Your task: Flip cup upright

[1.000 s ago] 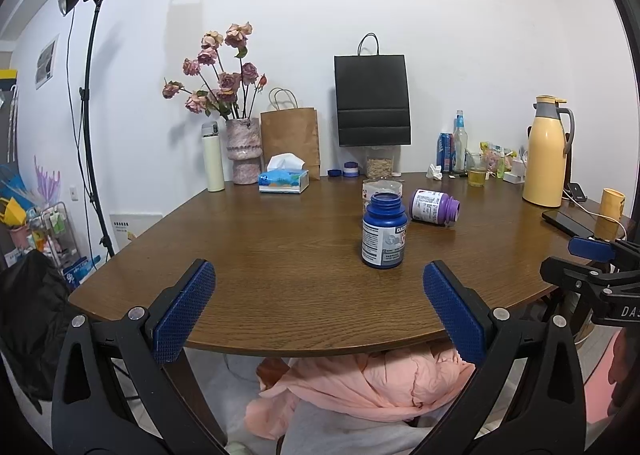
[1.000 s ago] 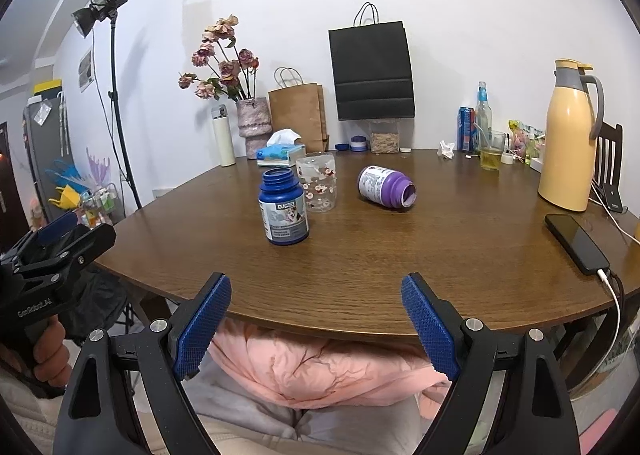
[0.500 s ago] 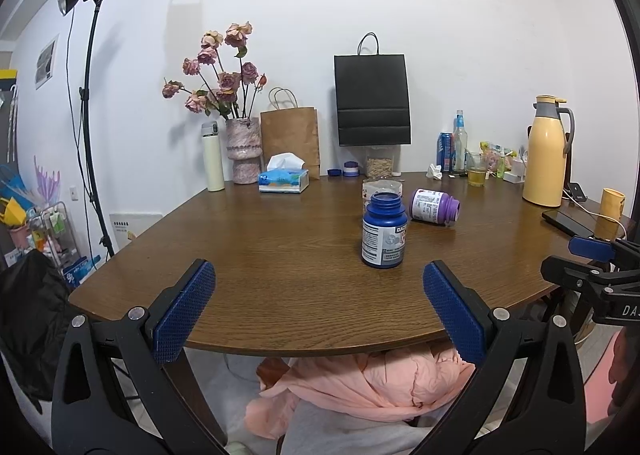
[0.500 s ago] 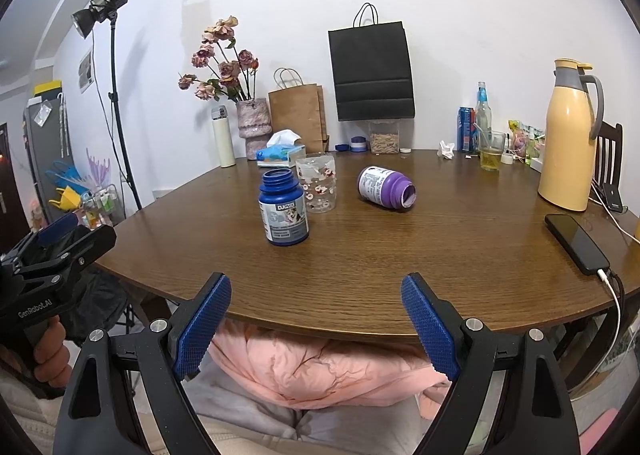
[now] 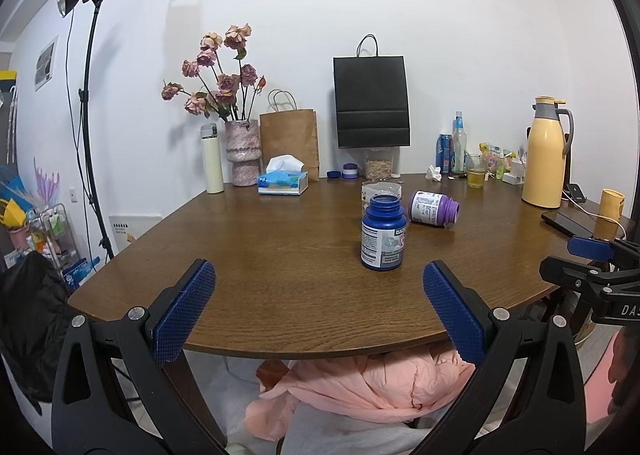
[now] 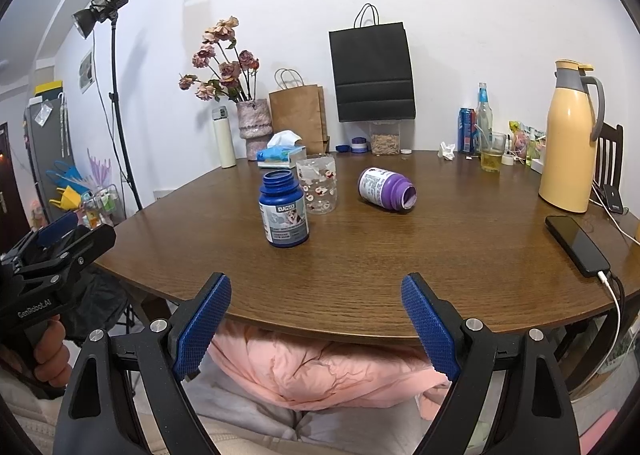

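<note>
Left gripper (image 5: 316, 311) and right gripper (image 6: 316, 321): fingers spread wide, holding nothing, both at the counter's (image 6: 440, 255) near edge. Purple bottle (image 6: 386, 189) lies on its side mid-counter, at 2 o'clock from the upright blue bottle (image 6: 284, 215). Clear printed cup (image 6: 317, 183) stands just behind the blue bottle.

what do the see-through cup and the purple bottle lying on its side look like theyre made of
Cup: clear plastic or glass, can't tell which; the table shows through its glossy printed wall. Purple bottle: likely opaque plastic, smooth with a soft sheen, paper-like white label.
</note>
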`<state>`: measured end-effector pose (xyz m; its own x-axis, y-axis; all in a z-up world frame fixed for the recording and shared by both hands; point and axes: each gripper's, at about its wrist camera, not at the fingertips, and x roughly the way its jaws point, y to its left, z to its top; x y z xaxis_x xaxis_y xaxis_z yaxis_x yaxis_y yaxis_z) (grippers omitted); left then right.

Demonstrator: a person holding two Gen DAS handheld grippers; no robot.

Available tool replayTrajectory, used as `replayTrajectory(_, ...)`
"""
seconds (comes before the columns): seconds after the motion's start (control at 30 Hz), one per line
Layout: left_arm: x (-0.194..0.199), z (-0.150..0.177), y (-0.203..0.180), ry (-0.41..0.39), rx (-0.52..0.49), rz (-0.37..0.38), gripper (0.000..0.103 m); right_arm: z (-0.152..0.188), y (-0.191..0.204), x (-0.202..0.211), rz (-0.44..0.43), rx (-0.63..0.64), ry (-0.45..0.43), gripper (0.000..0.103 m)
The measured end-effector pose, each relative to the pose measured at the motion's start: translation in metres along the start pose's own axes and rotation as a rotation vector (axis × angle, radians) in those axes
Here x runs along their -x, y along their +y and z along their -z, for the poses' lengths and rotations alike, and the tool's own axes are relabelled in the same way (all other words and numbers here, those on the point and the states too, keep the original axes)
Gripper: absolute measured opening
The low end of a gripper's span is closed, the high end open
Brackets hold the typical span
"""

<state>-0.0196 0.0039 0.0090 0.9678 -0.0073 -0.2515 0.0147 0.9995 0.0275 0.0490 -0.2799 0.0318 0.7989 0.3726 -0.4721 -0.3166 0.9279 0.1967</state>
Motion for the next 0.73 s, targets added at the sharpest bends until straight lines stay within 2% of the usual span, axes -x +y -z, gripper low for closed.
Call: replayTrajectory(0.73, -0.0033, -0.0005, 0.0016, 0.014, 0.009, 0.007, 0.103, 0.0022, 0.0, -0.0048, -0.012, -0.008, 0.02, 0.091)
